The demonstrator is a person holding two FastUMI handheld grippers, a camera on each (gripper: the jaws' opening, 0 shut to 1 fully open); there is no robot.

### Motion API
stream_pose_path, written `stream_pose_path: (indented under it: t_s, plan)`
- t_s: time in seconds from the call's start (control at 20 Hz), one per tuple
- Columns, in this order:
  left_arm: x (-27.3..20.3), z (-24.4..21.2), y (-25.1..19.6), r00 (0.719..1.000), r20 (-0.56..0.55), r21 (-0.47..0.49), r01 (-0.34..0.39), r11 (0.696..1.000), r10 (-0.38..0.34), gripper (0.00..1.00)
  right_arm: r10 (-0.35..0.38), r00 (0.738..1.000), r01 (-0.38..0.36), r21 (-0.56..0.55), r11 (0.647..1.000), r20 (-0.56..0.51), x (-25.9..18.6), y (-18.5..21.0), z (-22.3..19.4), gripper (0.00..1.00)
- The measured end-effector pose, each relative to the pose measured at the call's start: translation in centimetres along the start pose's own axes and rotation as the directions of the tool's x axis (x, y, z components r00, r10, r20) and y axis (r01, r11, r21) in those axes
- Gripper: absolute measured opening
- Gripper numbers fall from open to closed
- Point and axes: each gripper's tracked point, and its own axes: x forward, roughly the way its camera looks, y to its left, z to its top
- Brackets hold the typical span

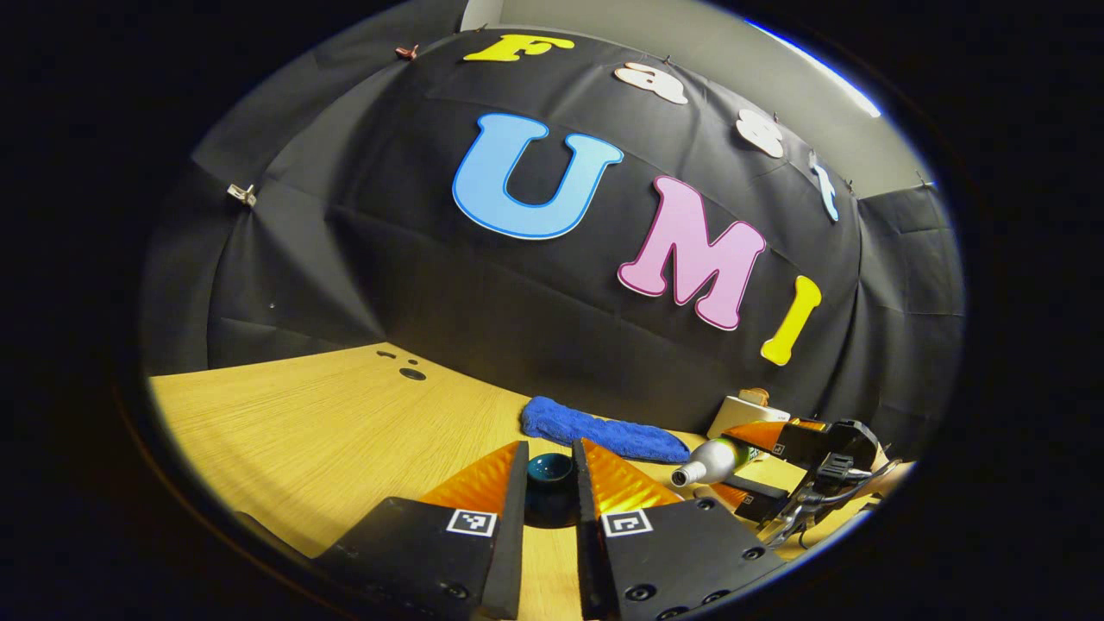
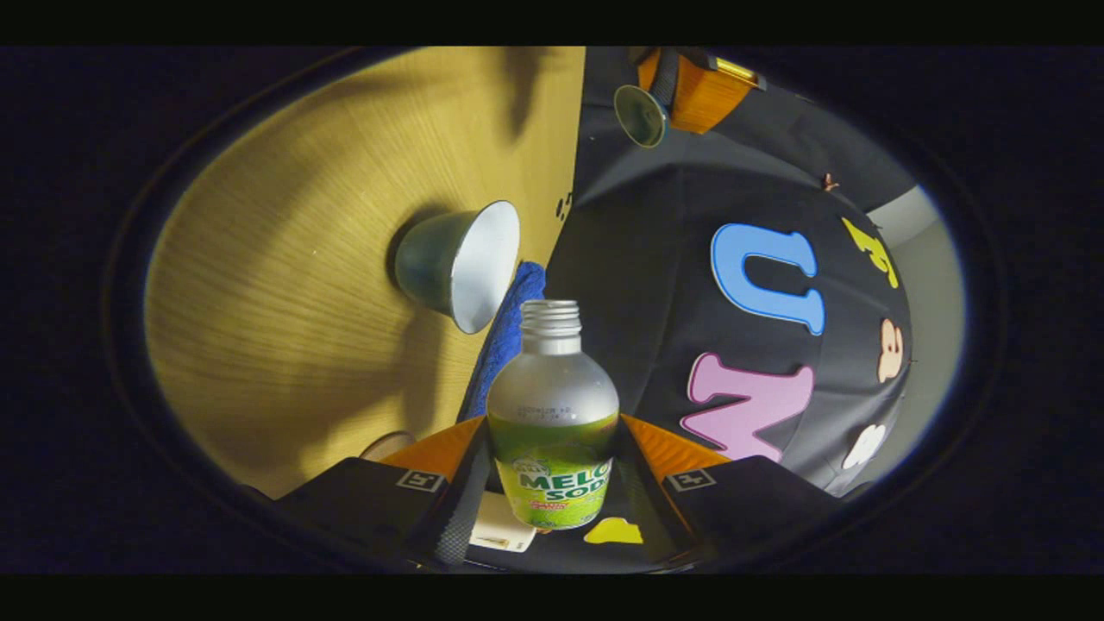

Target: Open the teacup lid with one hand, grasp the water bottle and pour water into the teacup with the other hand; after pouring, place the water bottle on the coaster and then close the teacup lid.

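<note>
Right gripper [image 2: 552, 483] pinching water bottle [image 2: 553, 414] by label, bottle tipped sideways, cap off, mouth pointing toward teacup [image 2: 461, 263] on wooden table [image 2: 285, 302]. Blue towel [image 2: 504, 336] just behind cup. Left gripper [image 1: 550, 483] holding small dark lid [image 1: 550, 470] between its fingers, lifted off table, well apart from cup. White box [image 1: 743, 412] farther back near booth wall.

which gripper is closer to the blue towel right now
Hard to call from these views. The left gripper, holding the teacup lid, is raised with the blue towel ahead of it. The right gripper tilts the water bottle, its mouth near the towel's end.
</note>
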Motion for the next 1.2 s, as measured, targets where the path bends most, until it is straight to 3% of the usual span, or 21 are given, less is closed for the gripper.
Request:
stream_pose_path:
  t_s: [0.3,0.85,1.2]
  plan:
    - [0.0,0.0,0.1,1.000,-0.005,-0.007,-0.001,1.000,0.001,0.30,-0.012,1.000,0.014,-0.128,0.992,0.012,0.1,-0.4,0.1,0.75]
    - [0.0,-0.2,0.5,1.000,-0.018,-0.017,-0.002,1.000,0.001,0.30,-0.055,0.998,0.063,-0.247,0.967,0.039,-0.1,-2.1,0.3,0.78]
    - [0.1,-0.2,0.6,1.000,-0.020,-0.026,0.004,1.000,-0.005,0.30,-0.110,0.991,0.128,-0.357,0.925,0.070,-0.3,-3.6,0.7,0.77]
